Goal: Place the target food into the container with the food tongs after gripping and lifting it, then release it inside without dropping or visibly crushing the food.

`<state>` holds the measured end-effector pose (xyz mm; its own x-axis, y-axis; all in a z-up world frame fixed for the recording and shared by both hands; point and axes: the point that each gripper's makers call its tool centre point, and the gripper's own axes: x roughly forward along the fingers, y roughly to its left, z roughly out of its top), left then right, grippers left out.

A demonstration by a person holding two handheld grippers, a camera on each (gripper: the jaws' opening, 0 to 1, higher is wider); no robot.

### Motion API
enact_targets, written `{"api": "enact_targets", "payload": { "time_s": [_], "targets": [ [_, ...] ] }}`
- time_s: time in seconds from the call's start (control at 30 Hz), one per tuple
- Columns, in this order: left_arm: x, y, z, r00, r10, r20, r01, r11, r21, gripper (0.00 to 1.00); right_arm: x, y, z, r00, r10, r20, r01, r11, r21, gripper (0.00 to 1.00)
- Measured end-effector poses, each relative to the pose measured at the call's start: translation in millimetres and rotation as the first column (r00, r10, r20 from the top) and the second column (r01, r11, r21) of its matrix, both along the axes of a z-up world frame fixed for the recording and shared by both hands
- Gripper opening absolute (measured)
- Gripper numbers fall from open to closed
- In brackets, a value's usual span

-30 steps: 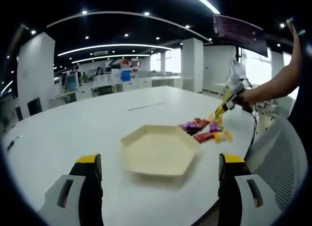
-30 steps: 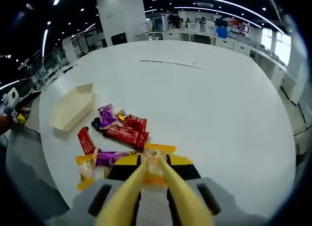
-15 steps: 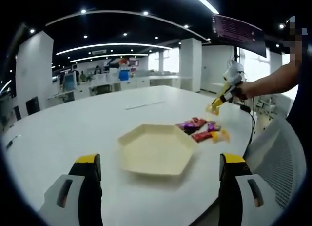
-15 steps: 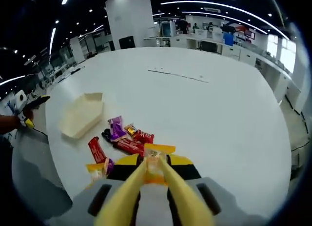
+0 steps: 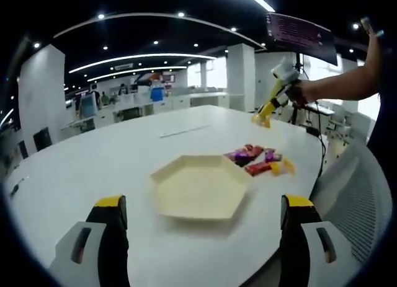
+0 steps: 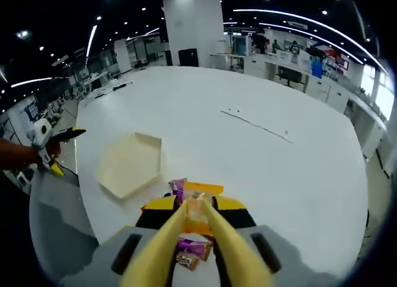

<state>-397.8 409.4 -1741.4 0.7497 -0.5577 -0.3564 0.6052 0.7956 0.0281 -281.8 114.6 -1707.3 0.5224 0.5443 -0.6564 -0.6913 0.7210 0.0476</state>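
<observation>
Yellow plastic food tongs (image 6: pixel 193 228), held in the right claw (image 6: pixel 197 220), are clamped on a small orange-and-yellow wrapped candy (image 6: pixel 199 207) raised clear of the large white round bench (image 6: pixel 260 169) in an open-plan office. In the left gripper view the same tongs (image 5: pixel 265 110) hang in the air above the far side of the bench (image 5: pixel 93 169), gripped by a person's hand (image 5: pixel 296 92) on an outstretched arm, the candy a small yellow spot at their tips. The right claw's own jaws are closed on the tong arms.

A pale cream hexagonal tray (image 5: pixel 200 188) rests on the bench, empty, with a heap of red, purple and yellow wrapped snacks (image 5: pixel 260 162) lying just beyond it. In the right gripper view the tray (image 6: pixel 129 164) sits left of the tongs, and several purple wrappers (image 6: pixel 193 247) show below and between the tong arms.

The left claw (image 5: pixel 201 222), with black jaws tipped in yellow, stands wide apart, holding nothing, on the near side of the tray. Desks, monitors and ceiling light strips fill the background.
</observation>
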Motion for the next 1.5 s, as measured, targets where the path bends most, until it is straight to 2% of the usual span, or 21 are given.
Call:
{"api": "enact_targets", "payload": {
  "time_s": [0.17,0.43,0.6,0.8,0.87,0.97,1.03,1.13,1.33,1.43,1.5],
  "targets": [
    [0.0,-1,1.3,1.000,0.001,0.002,-0.001,1.000,-0.005,0.99,4,44,18.8,0.997,0.079,0.008,-0.079,0.997,0.020,0.20],
    [-1.0,-2,-1.8,1.000,-0.008,-0.005,0.008,1.000,0.017,0.99,12,120,36.9,0.974,0.228,0.014,-0.228,0.974,0.006,0.20],
    [-1.9,-5,-2.2,1.000,-0.019,0.000,0.019,0.999,0.029,0.99,9,162,36.5,0.954,0.299,0.012,-0.299,0.954,-0.008,0.20],
    [-0.9,-4,-2.6,1.000,-0.013,-0.001,0.013,1.000,0.024,0.99,7,209,22.8,0.929,0.369,-0.020,-0.369,0.929,-0.015,0.20],
    [-1.5,-5,-3.6,1.000,-0.017,0.001,0.017,0.999,0.034,0.99,12,217,19.5,0.922,0.387,-0.020,-0.387,0.921,-0.042,0.20],
    [-2.6,-7,-5.8,1.000,-0.028,0.002,0.028,0.998,0.051,0.98,15,226,18.7,0.919,0.392,-0.034,-0.393,0.919,-0.037,0.21],
    [-2.5,-6,-4.9,1.000,-0.026,0.007,0.026,0.998,0.058,0.98,16,230,19.9,0.912,0.409,-0.019,-0.410,0.911,-0.043,0.21],
    [-1.6,-4,-4.8,1.000,-0.017,0.005,0.017,0.998,0.052,0.97,15,234,21.7,0.917,0.398,-0.036,-0.399,0.917,-0.004,0.22],
    [-2.0,-4,-6.0,1.000,-0.015,-0.004,0.015,0.999,0.050,0.97,10,231,22.1,0.899,0.438,0.000,-0.438,0.899,-0.008,0.24],
    [-2.2,-5,-5.9,1.000,-0.016,-0.006,0.016,0.999,0.046,0.97,9,227,20.5,0.896,0.443,-0.001,-0.443,0.896,-0.009,0.25],
    [-2.2,-5,-7.1,1.000,-0.018,-0.010,0.018,0.999,0.049,0.97,12,225,20.1,0.895,0.445,0.019,-0.445,0.896,-0.013,0.25]
  ]
}}
